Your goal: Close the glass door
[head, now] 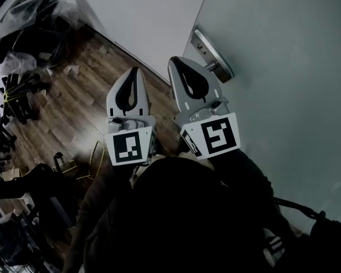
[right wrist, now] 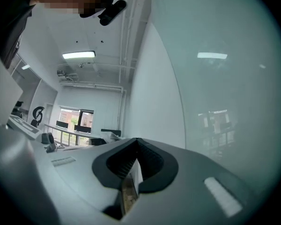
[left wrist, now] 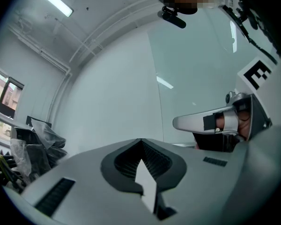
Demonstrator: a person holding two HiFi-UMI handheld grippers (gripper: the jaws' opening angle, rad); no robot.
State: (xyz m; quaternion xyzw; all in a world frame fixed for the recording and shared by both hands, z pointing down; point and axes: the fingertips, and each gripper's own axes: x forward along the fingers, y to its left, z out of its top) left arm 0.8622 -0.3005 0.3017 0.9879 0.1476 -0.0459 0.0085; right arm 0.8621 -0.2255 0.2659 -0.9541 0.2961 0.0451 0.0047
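Glass door [head: 284, 73] fills the right half of the head view, with its handle [head: 212, 51] at upper centre. Right gripper [head: 175, 61]: jaws together, nothing between them, just beside the handle; contact unclear. Left gripper [head: 135, 70]: jaws together, empty, left of the door over the floor [head: 74, 107].

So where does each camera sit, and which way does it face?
Head view: on the person's head, facing down at left gripper, right gripper, floor; dark sleeves show.
Left gripper view: on that gripper, along its shut jaws toward a white wall.
Right gripper view: likewise, shut jaws beside the glass door.
Shared: door handle, in head and left gripper views.
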